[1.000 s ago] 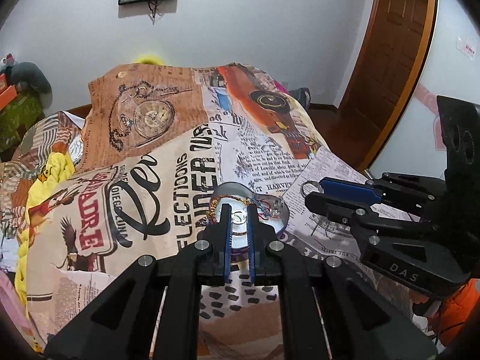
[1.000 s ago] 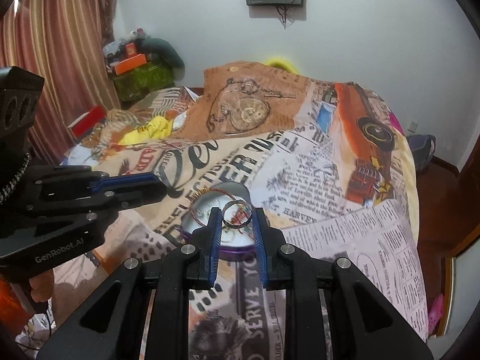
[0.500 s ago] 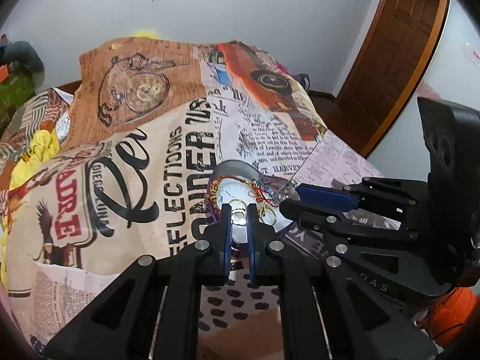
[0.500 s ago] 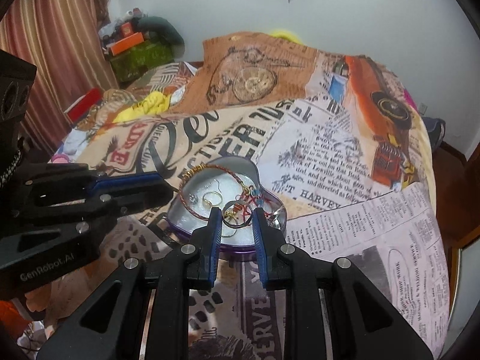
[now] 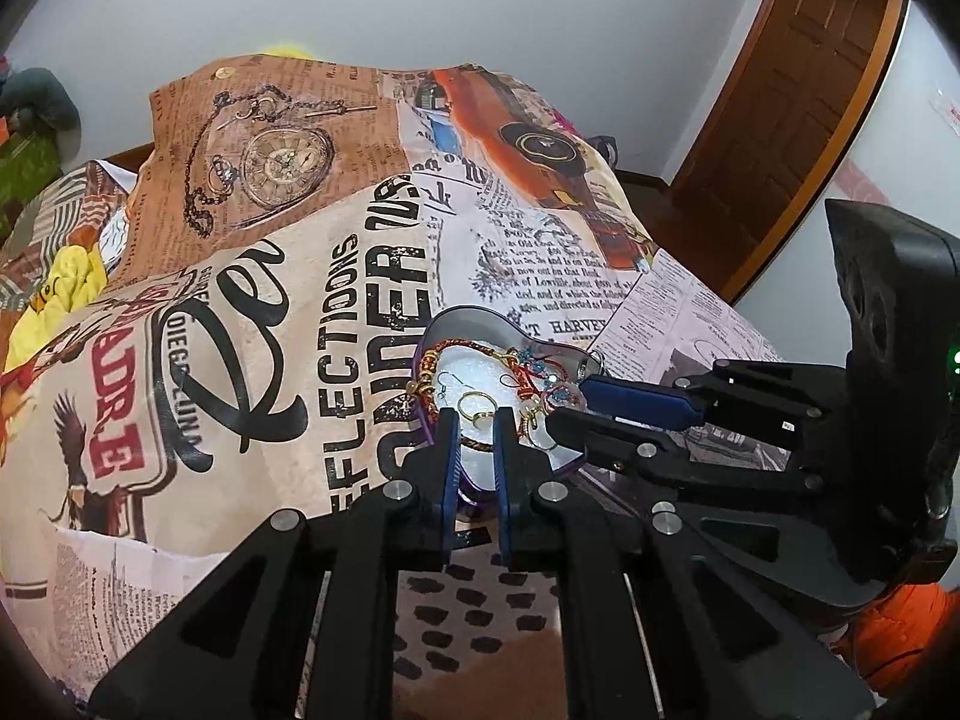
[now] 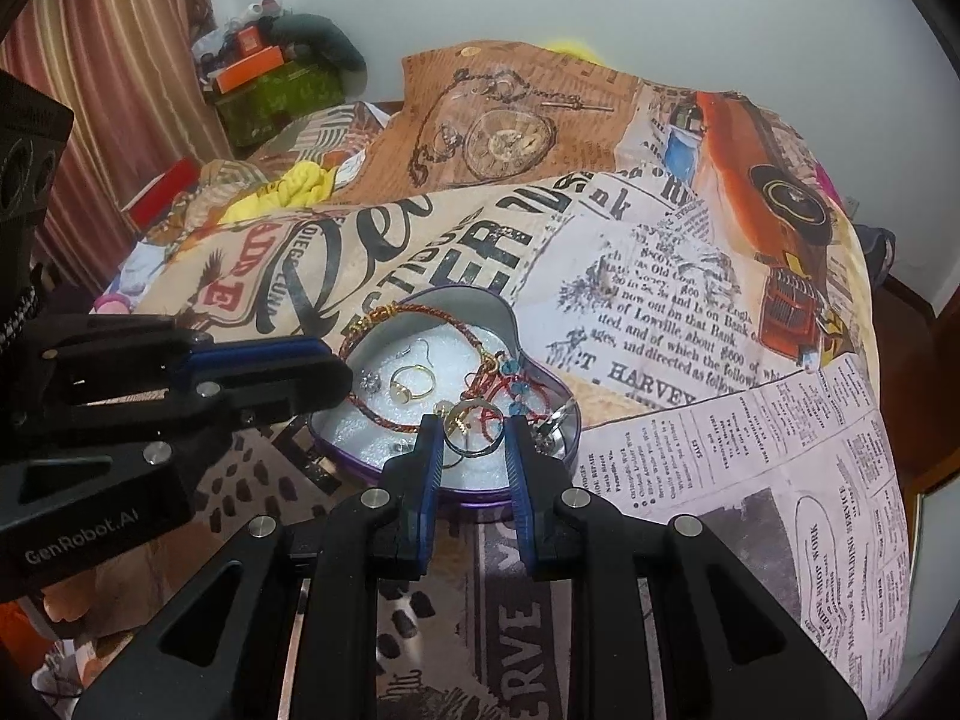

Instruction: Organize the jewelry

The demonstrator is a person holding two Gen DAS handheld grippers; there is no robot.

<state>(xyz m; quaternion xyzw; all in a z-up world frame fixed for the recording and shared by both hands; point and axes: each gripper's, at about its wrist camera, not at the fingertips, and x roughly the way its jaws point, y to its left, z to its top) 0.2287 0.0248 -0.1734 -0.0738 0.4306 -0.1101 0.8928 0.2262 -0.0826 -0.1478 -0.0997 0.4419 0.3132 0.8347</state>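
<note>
Left wrist view: the left gripper [image 5: 475,420] fingers stand narrowly parted, gripping nothing, over the near rim of a heart-shaped tin [image 5: 480,319] at frame centre on the bed's newspaper-print bedspread [image 5: 252,324]. The fingers hide the tin's near part. Inside lie a gold ring [image 5: 472,403] and a beaded red bracelet [image 5: 528,372], tangled.

Right wrist view: the right gripper [image 6: 470,426] fingers, partly apart, hold a silver ring [image 6: 472,427] above the tin [image 6: 480,306], lower centre. The left gripper [image 6: 312,372] covers the tin's left edge.
</note>
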